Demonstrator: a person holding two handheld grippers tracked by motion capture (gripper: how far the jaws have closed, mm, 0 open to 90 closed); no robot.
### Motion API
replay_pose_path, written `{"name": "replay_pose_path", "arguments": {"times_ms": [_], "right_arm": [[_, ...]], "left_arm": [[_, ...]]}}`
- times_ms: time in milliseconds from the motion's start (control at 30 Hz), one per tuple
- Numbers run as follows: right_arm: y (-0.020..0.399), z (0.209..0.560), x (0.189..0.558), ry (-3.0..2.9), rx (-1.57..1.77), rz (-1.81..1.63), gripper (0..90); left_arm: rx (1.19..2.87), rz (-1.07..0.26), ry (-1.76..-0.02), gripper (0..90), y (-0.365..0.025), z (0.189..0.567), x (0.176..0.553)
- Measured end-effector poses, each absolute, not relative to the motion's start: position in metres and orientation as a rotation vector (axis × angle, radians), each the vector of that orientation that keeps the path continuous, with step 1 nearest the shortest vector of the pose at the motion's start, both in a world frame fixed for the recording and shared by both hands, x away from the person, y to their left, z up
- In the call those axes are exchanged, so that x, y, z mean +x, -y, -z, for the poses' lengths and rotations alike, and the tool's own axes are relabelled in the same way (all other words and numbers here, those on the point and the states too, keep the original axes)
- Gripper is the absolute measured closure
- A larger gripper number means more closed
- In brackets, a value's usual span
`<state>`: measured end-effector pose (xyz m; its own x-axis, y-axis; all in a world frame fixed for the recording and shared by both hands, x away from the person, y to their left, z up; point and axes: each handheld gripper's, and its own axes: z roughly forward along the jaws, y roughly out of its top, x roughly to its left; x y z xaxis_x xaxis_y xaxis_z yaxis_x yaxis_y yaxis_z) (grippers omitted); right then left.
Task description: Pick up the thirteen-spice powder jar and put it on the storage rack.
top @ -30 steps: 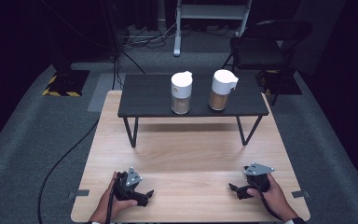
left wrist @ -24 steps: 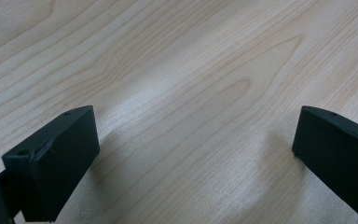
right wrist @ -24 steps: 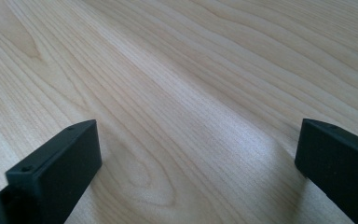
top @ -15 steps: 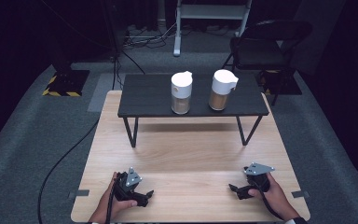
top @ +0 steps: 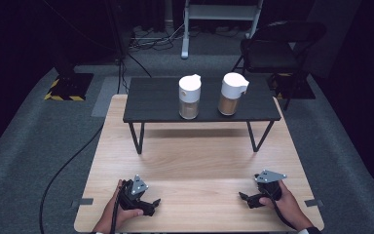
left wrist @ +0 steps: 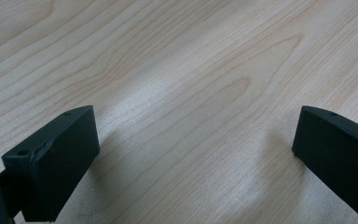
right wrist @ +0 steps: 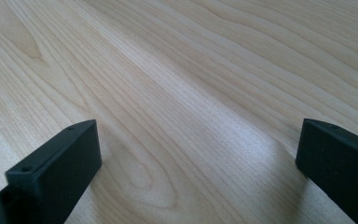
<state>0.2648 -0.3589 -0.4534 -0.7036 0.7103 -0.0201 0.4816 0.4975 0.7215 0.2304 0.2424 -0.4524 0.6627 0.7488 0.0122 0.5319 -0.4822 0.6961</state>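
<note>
Both grippers parked, jaws spread, nothing held.
We see the two jars [top: 190, 96] [top: 233, 93] far ahead on the shelf [top: 151, 100]; left gripper [top: 152, 204] faces the left jar, right gripper [top: 244, 199] the right.

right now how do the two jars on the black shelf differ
The left jar stands nearer the shelf's middle and front, the right jar farther right and back. The left jar's lid nub points up and right, the right jar's spout points right. The right jar's fill looks slightly darker. Both are upright, white-lidded, with tan contents, far from both open grippers.
</note>
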Motion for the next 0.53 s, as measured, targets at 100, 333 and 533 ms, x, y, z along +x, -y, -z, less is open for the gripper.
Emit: {"name": "replay_pose_path", "arguments": {"times_ms": [100, 333, 533], "right_arm": [[0.3589, 0.4534, 0.2647, -2.43, 1.001, -1.024, 0.0], [0.3589, 0.4535, 0.2647, -2.43, 1.001, -1.025, 0.0], [0.359, 0.4536, 0.2642, -2.429, 1.001, -1.026, 0.0]], "left_arm": [[2.201, -0.414, -0.986, 0.4, -0.2424, 0.4525, 0.2304], [2.203, -0.413, -0.983, 0.3, -0.2427, 0.4524, 0.2309], [2.203, -0.413, -0.983, 0.3, -0.2426, 0.4524, 0.2309]]}}
